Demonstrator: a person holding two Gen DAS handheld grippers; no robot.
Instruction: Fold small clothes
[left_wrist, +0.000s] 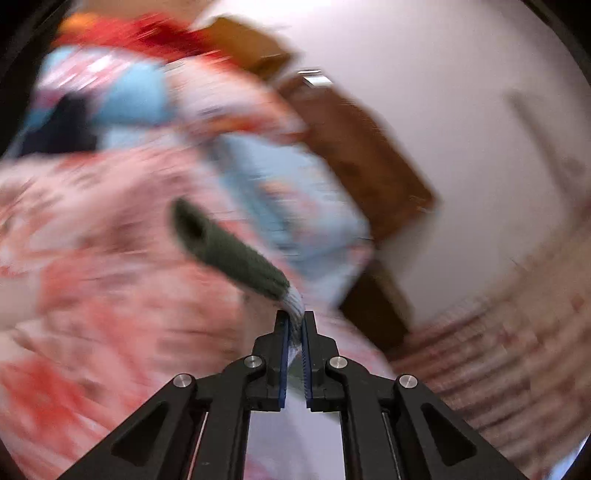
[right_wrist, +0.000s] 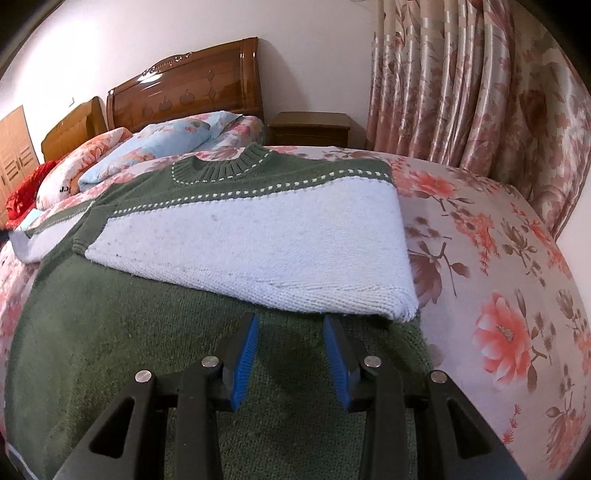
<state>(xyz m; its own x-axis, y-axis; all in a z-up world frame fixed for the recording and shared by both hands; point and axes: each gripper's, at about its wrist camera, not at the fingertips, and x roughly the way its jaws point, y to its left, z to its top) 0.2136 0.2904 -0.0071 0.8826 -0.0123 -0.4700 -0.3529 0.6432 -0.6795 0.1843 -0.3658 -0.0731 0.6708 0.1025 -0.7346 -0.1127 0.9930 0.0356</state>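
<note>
Jaws of the left gripper (left_wrist: 294, 325) clench the sleeve (left_wrist: 229, 251) cuff, lifted ahead over the bed (right_wrist: 498, 258), while the right gripper (right_wrist: 291, 354) hangs released above the sweater (right_wrist: 240, 236), so the sleeve fold seems underway and next needs laying across the body.

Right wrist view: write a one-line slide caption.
Open right gripper hovers over a green-and-white knit sweater, one side folded in, on a floral bedspread.

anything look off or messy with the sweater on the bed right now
Nothing looks damaged or spilled. The sweater lies flat on the floral bedsheet, its right side already folded in over the green part. The left sleeve is pinched in the left gripper; that view is motion-blurred. The right gripper is open above the hem.
</note>
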